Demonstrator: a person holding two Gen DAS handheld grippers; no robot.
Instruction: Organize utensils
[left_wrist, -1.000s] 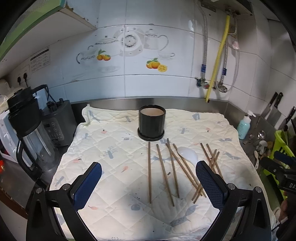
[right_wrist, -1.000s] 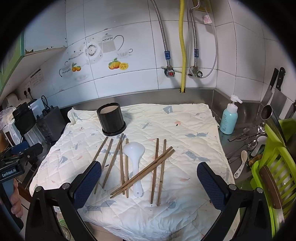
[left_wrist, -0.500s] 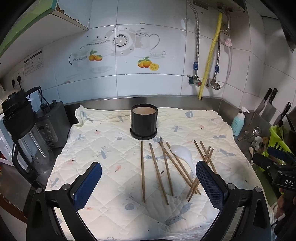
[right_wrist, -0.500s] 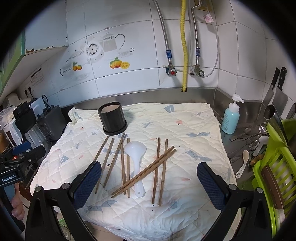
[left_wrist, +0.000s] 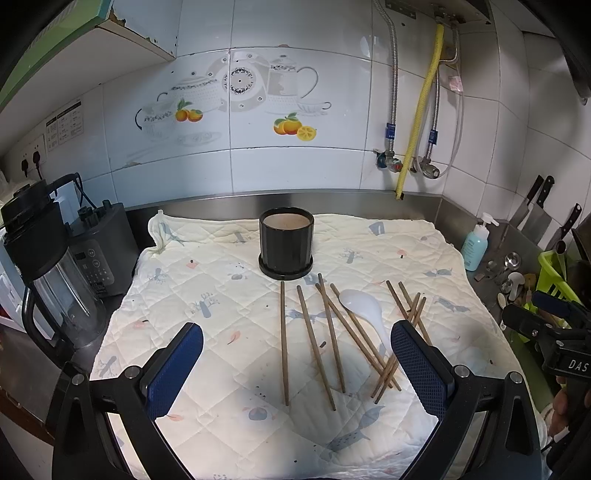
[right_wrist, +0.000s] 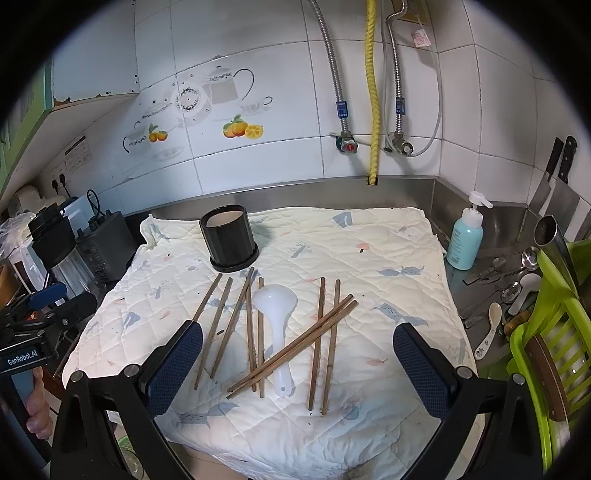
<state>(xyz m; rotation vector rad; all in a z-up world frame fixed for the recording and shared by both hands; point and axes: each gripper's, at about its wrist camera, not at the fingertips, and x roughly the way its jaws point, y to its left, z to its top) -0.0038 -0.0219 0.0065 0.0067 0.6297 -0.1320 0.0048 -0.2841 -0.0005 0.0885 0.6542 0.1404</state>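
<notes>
We held our left gripper wide open above the near edge of the white quilted cloth spread over the steel counter, its blue-padded fingers gripping nothing. Our right gripper was spread just as wide and equally empty, hovering over the same near edge from further right.

The brown wooden chopsticks lay scattered flat on the cloth ahead of both tools, touched by neither. In the left wrist view they fanned out between the fingers and toward the right pad, several crossing one another. In the right wrist view, two lay slanted across the others near the middle, between the fingers.

The white plastic rice spoon lay among the chopsticks, bowl toward the wall, handle toward us, with the slanted chopsticks lying across it.

The black cylindrical utensil holder stood upright on its round saucer beyond the chopsticks, near the back of the cloth, well apart from both grippers. We could not tell whether anything sat inside it.
</notes>
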